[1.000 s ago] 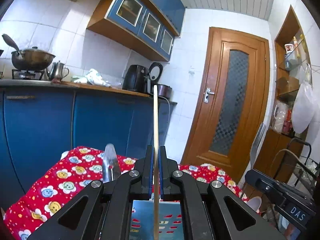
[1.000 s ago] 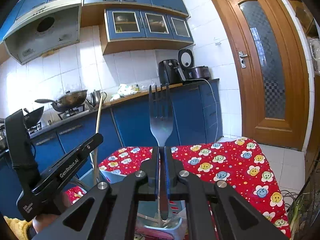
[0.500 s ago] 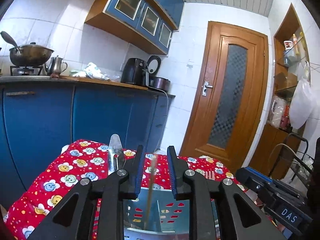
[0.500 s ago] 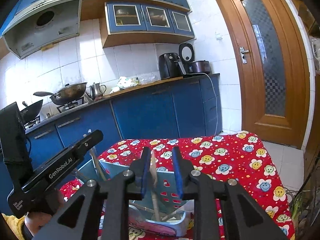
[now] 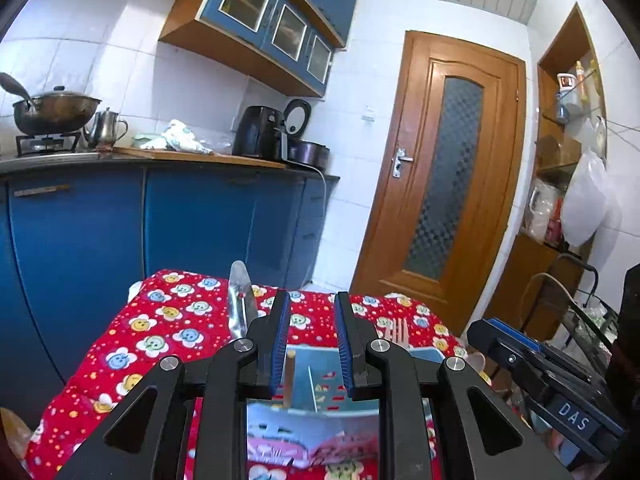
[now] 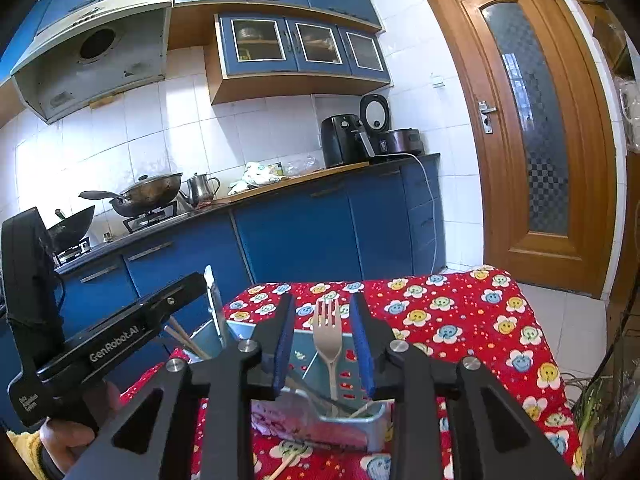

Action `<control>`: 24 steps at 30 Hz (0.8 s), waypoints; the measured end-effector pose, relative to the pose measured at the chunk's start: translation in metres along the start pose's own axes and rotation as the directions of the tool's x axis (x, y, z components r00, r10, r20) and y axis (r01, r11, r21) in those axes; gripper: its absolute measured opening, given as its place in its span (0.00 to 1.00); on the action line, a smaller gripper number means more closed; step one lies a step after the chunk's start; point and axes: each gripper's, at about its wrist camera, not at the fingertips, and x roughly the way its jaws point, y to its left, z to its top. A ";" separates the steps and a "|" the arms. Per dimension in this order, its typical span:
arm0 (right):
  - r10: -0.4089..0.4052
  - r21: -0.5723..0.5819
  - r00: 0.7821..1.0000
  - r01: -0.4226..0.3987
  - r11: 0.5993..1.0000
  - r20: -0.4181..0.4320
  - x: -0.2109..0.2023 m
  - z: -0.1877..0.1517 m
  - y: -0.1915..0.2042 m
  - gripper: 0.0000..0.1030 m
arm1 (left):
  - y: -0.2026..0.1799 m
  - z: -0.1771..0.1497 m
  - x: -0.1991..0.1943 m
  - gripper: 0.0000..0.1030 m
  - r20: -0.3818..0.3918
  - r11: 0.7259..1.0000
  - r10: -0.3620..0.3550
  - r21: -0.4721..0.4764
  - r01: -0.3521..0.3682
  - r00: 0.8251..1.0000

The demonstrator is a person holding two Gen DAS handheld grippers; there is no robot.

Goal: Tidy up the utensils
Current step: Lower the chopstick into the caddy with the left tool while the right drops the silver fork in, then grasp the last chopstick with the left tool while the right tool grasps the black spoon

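Note:
A light blue slotted utensil holder stands on the red flowered tablecloth; it also shows in the left wrist view. My right gripper is open and empty just above it, with a pale fork standing upright in the holder between the jaws. My left gripper is open and empty over the holder; a wooden chopstick stands in it below the jaws. A steel knife blade rises from the holder's left side. More chopsticks lean in the holder.
Blue kitchen cabinets and a counter with pots and appliances run behind the table. A wooden door is at the right. Another chopstick lies on the cloth in front of the holder. The left gripper body is beside the right one.
Both grippers have opened. The left one let the chopstick drop into the holder and the right one let the fork drop in. Both jaws have widened further since half a second ago.

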 end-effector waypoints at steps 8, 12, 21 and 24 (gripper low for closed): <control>0.001 0.045 0.999 0.001 0.999 -0.046 -0.021 -0.013 0.003 0.31 | 0.000 -0.005 -0.031 0.22 -0.074 1.000 -0.019 -0.004 0.019 0.997; -0.025 0.053 0.996 0.029 0.998 -0.084 -0.033 -0.022 0.008 0.32 | -0.001 -0.010 -0.045 0.22 -0.130 1.000 -0.026 0.008 0.027 0.991; -0.091 0.047 0.973 0.103 0.994 -0.213 -0.048 -0.049 0.016 0.33 | -0.003 -0.032 -0.062 0.22 -0.267 0.998 -0.041 0.032 0.051 0.963; -0.104 0.072 0.957 0.128 0.989 -0.271 -0.049 -0.059 0.010 0.36 | -0.003 -0.043 -0.062 0.22 -0.310 0.998 -0.041 0.040 0.056 0.950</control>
